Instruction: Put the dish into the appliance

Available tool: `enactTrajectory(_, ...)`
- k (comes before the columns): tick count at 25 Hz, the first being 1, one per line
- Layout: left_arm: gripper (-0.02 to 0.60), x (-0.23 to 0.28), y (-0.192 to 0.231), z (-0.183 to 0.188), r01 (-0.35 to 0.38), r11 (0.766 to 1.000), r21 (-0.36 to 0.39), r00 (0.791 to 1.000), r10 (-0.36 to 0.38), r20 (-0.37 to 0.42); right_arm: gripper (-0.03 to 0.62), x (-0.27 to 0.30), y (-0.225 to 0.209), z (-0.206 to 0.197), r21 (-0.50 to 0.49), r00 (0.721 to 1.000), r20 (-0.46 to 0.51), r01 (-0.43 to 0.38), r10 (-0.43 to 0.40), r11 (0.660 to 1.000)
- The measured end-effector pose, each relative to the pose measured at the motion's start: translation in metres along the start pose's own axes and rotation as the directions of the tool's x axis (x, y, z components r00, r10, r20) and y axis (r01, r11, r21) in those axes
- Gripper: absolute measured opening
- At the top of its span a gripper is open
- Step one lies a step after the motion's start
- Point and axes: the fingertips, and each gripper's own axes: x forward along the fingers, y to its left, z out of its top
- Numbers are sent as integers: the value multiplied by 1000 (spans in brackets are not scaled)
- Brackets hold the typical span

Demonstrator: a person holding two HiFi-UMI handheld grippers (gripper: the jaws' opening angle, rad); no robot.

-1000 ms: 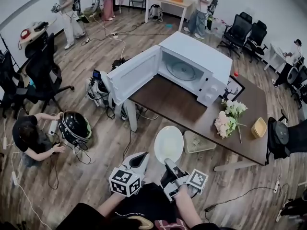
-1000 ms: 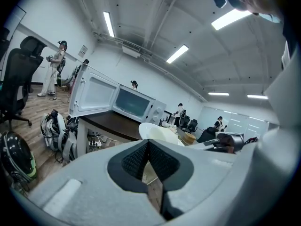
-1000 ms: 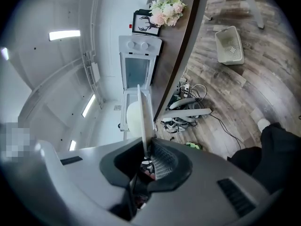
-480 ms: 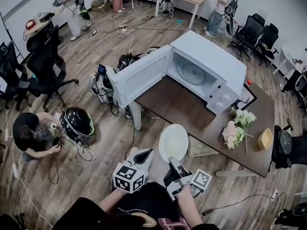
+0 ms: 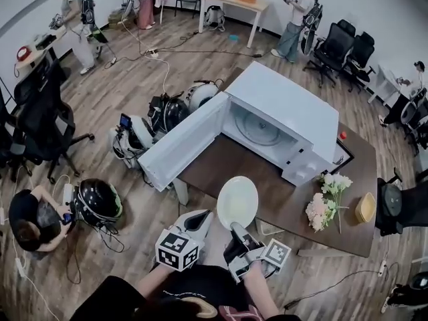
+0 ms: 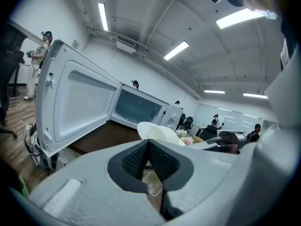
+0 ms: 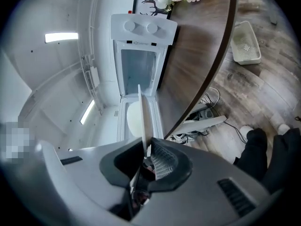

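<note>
Two grippers show at the bottom of the head view. The right gripper holds the white dish by its near rim. The dish is in the air over the near edge of the table, in front of the microwave and not yet inside it. The door stands wide open to the left, and the turntable shows in the cavity. The left gripper hangs just left of the dish, apart from it. Flowers lie on the table to the right of the dish.

In the left gripper view the jaws are together, their ribbed pads meeting with nothing between them. Beyond them are the dish, the open door at the left and the cavity behind.

In the right gripper view the jaws stand narrow, clamped on the dish's rim. The dish is seen edge-on, rising from the pads toward the open cavity. The microwave's two knobs sit above the cavity in this view. A white basket lies on the floor beside the table.
</note>
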Motion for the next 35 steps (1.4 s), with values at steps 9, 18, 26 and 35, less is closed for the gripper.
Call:
enactTrajectory(9, 9, 42, 34, 25, 124, 992, 33, 991, -123, -53, 49, 48, 11, 17, 67, 995, 104, 0, -7, 998)
enactTrajectory(18, 9, 65, 53, 36, 220, 974, 61, 973, -214, -90, 49, 76, 5, 35, 111, 976, 216, 5, -30, 994)
enactTrajectory(26, 9, 82, 65, 45, 227, 972, 54, 970, -221, -104, 49, 96, 14, 63, 107, 969, 244, 5, -31, 994)
enactTrajectory(35, 9, 115, 83, 63, 178, 984, 17, 980, -175, -91, 49, 132, 31, 117, 87, 976, 214, 12, -31, 996)
